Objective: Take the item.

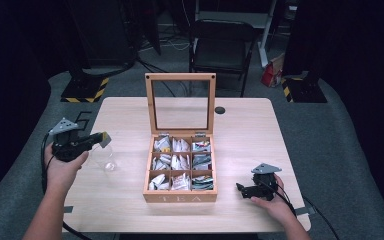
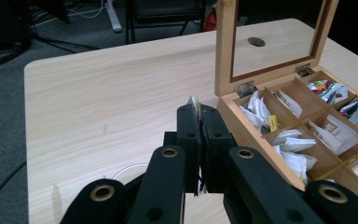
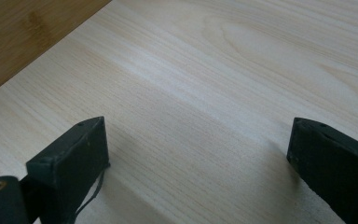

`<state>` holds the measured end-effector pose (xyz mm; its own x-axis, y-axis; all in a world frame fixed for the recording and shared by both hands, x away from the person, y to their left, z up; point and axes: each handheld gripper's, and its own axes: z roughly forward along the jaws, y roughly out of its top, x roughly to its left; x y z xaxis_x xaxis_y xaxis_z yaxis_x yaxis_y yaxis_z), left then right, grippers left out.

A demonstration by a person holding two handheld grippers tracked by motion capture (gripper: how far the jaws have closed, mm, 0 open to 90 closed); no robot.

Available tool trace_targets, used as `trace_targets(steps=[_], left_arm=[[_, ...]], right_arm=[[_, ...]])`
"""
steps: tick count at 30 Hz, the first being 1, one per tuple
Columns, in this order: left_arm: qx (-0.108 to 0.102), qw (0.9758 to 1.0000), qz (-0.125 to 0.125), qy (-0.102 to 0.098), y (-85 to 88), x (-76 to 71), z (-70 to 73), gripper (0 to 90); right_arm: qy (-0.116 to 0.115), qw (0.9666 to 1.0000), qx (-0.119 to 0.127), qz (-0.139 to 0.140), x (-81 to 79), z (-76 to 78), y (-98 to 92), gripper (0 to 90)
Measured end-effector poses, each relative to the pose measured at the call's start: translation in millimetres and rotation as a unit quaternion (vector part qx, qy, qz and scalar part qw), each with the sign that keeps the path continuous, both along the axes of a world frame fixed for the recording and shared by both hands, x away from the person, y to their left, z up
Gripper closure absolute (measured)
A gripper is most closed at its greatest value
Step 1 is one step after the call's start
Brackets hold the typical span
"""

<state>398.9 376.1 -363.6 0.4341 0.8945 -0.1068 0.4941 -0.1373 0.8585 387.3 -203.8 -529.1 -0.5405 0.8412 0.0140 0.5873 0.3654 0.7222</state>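
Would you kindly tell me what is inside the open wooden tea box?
The tea box holds nine compartments of tea bags: mostly white sachets, with darker, colourful packets down the right column. Whatever lies beneath the top bags is covered, so the count per compartment cannot be told.

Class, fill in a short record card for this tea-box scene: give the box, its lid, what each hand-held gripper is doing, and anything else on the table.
Box: wooden tea box, nine compartments holding tea bags
Lid: open, upright
Left hand-held gripper: shut on a tea bag, above a clear glass
Right hand-held gripper: open, holding nothing, low over the table
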Motion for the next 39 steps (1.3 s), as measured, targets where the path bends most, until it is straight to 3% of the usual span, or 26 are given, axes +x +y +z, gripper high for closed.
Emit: trace_targets(steps=[22, 39], left_arm=[[-0.003, 0.9994, 0.026, 0.02, 20.8, -1.1, -19.8, 88.0], [-0.006, 0.9987, 0.031, 0.042, 22.0, 1.9, -41.4, 87.9]], right_arm=[[0.0, 1.0, 0.0, 0.001, -0.1, 0.0, 0.0, 4.6], [0.001, 1.0, 0.001, 0.001, -0.1, 0.0, 0.1, 4.6]])
